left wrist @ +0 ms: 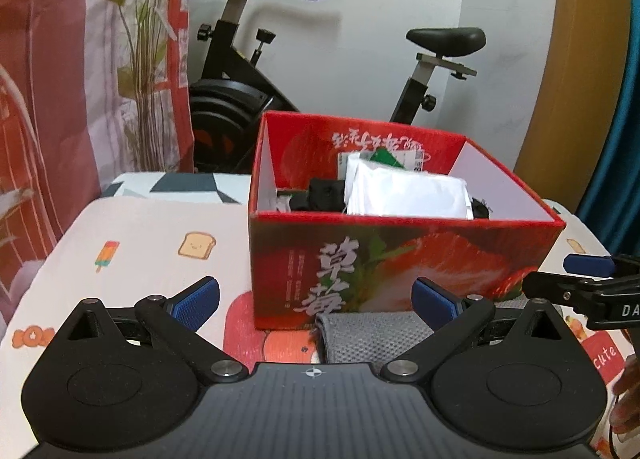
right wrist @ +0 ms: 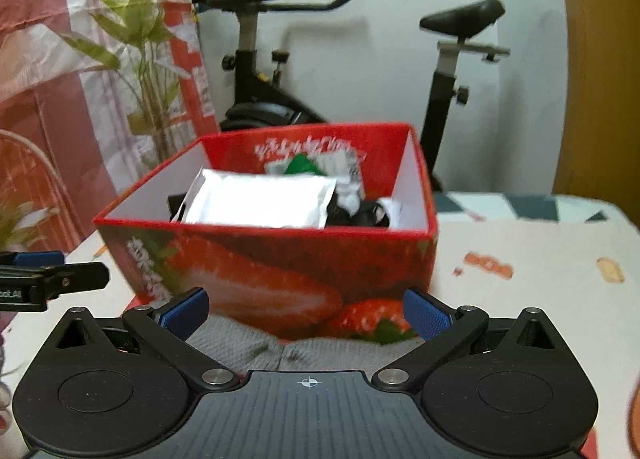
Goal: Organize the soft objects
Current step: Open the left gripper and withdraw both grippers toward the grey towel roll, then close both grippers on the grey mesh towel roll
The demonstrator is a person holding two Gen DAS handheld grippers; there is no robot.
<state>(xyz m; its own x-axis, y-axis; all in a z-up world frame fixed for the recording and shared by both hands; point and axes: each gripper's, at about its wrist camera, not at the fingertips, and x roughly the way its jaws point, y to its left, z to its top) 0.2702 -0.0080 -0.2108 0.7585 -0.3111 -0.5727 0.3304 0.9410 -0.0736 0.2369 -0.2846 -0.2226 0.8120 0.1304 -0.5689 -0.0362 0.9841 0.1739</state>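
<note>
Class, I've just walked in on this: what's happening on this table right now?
A person holds two grippers over a table with a cartoon-print cloth, sorting soft things into a red strawberry box. The box already holds white packets and some black items. A grey knitted cloth lies on the table in front of the box. The left gripper and right gripper are both open and empty, with the cloth below and between their fingers, not yet gripped.

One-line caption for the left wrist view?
Open hand-held gripper over grey knit cloth before a filled strawberry box.
</note>
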